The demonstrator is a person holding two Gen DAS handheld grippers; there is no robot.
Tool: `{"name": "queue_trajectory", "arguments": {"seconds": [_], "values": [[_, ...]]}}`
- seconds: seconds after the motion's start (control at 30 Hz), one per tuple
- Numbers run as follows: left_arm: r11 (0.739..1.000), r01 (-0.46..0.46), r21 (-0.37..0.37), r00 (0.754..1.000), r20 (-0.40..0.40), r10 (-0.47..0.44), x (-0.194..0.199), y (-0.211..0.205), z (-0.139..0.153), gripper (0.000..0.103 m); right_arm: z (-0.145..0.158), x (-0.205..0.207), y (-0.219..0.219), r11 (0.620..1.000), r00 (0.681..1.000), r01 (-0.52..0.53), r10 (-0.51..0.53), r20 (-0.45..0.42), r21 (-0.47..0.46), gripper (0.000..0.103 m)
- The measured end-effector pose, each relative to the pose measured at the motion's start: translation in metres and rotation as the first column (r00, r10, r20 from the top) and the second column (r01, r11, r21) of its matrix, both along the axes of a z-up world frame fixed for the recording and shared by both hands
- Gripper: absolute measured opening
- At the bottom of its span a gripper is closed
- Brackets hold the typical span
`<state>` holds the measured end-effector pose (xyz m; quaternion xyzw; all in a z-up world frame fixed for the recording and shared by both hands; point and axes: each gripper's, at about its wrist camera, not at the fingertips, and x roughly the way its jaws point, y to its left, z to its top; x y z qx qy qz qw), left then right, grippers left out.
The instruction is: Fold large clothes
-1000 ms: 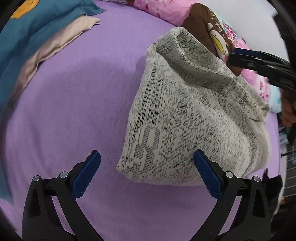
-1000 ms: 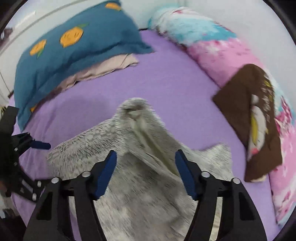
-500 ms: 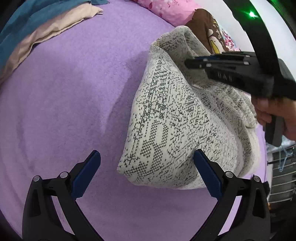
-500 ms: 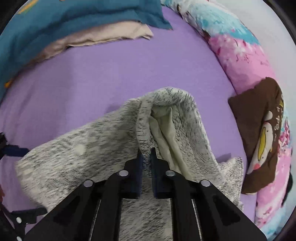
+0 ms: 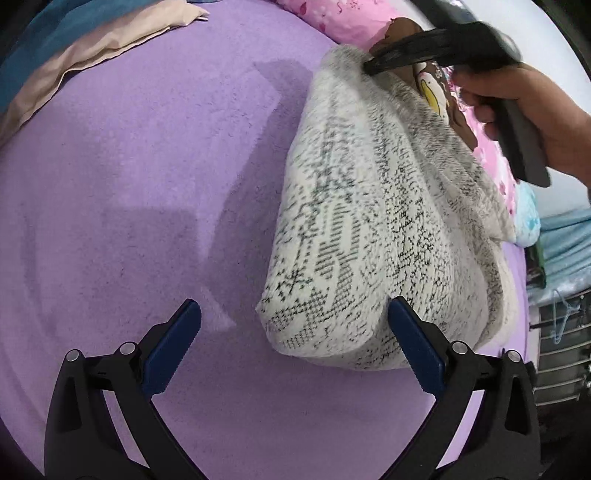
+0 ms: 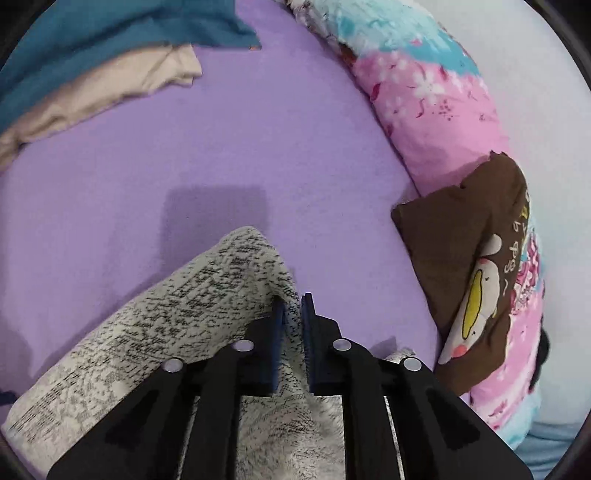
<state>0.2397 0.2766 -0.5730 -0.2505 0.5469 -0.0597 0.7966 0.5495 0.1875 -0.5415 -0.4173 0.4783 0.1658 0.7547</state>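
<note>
1. Jaws of the right gripper (image 6: 292, 314) stand nearly together in the lower middle of the right wrist view, with a fold of the grey-and-white knitted garment (image 6: 207, 295) pinched between the blue pads. They have just been opening a little from their tightest, yet the cloth is still between them.
2. In the left wrist view the same right gripper (image 5: 369, 66) shows as a blurred dark shape at the upper right, its tip on the garment's top edge, and a hand (image 5: 524, 107) grips its handle at the right edge of the frame.
3. Jaws of the left gripper (image 5: 293, 345) stand wide apart at the bottom of the left wrist view. The left pad is over bare sheet; the right pad overlaps the lower corner of the garment (image 5: 369, 229) in the picture, though whether it touches the cloth I cannot tell. Nothing is clamped.
4. The garment rises in a bunched, tapering heap from that lower corner up to the pinched edge at the upper right, resting on the purple bedsheet (image 5: 147, 184).
5. Beyond it, at the right of the right wrist view, lies a brown cushion (image 6: 472, 236) with a cartoon penguin, leaning on a pink and blue floral bolster (image 6: 436, 110).
6. At the upper left of both views lie a teal cloth (image 6: 110, 29) and a beige cloth (image 6: 110, 85) beneath it.
</note>
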Motion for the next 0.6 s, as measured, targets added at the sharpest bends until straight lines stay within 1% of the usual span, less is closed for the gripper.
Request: {"name": "queue_trajectory", "arguments": {"seconds": [0.03,0.07,0.1,0.13,0.17,0.23,0.3,0.37,0.4,0.47,0.53,0.6], "values": [[1.000,0.001,0.001,1.000,-0.002,-0.001,0.000,0.000,0.001,0.098,0.001,0.001,-0.001,1.000,1.000,0.025,-0.025,0.002,0.013,0.036],[1.000,0.000,0.003,1.000,-0.005,0.000,-0.001,0.001,0.001,0.098,0.006,0.001,-0.003,0.998,0.999,0.038,-0.039,0.016,0.040,0.043],[1.000,0.000,0.007,1.000,-0.006,0.000,-0.002,0.002,0.002,0.098,0.014,0.001,-0.004,0.997,0.999,0.028,-0.031,0.037,0.071,0.057],[1.000,0.003,0.016,1.000,-0.005,-0.002,-0.004,0.002,0.005,0.097,0.026,-0.002,-0.008,0.996,0.997,-0.004,-0.003,0.076,0.091,0.068],[1.000,0.006,0.025,1.000,-0.003,-0.006,-0.005,0.003,0.008,0.097,0.037,-0.004,-0.013,0.995,0.995,-0.028,0.018,0.099,0.100,0.072],[0.998,0.004,0.055,1.000,0.009,-0.005,-0.009,0.005,0.016,0.096,0.056,-0.005,-0.030,0.989,0.995,-0.050,0.037,0.090,0.138,0.073],[0.998,-0.014,0.056,1.000,0.022,0.013,-0.014,0.010,0.026,0.096,0.071,-0.006,-0.052,0.984,0.998,-0.047,0.038,0.054,0.174,0.073],[0.998,-0.038,0.043,0.999,0.038,0.036,-0.017,0.012,0.037,0.096,0.084,-0.011,-0.083,0.973,0.996,-0.071,0.079,-0.027,0.221,0.077],[0.999,-0.041,0.036,0.998,0.041,0.039,-0.018,0.010,0.042,0.096,0.086,-0.016,-0.093,0.970,0.993,-0.095,0.107,-0.044,0.223,0.077],[0.999,-0.032,0.026,0.998,0.049,0.030,-0.018,0.003,0.052,0.096,0.090,-0.026,-0.125,0.970,0.983,-0.158,0.172,-0.065,0.186,0.078],[1.000,-0.019,0.019,0.998,0.062,0.017,-0.020,-0.001,0.060,0.096,0.091,-0.029,-0.155,0.974,0.981,-0.159,0.175,-0.089,0.164,0.077],[1.000,-0.007,0.011,0.997,0.071,0.006,-0.019,-0.017,0.066,0.096,0.091,-0.028,-0.183,0.978,0.981,-0.142,0.159,-0.113,0.151,0.077]]}}
